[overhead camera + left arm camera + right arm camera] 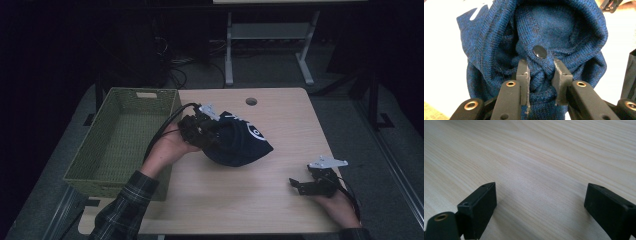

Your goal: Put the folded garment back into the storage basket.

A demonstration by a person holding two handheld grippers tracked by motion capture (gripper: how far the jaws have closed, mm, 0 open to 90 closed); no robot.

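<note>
A green woven basket (pixel 120 142) is parked along the left edge of the wooden table (pixel 240 200), and nothing can be seen inside it, just the woven floor and a slot handle cut into its far wall. Right beside it, a dark blue knitted hat (pixel 237 142) is held just above the tabletop near the middle, clamped by the left gripper (pixel 200 131); in the left gripper view a fold of the knit (pixel 541 75) is pinched tight between the jaws, with a small black snap button (pixel 540 51) sitting just above them. White markings are printed on the hat, but they can't be read. The right gripper (pixel 306 184) is rested near the table's right edge with its jaws spread wide over bare wood, nothing held.
</note>
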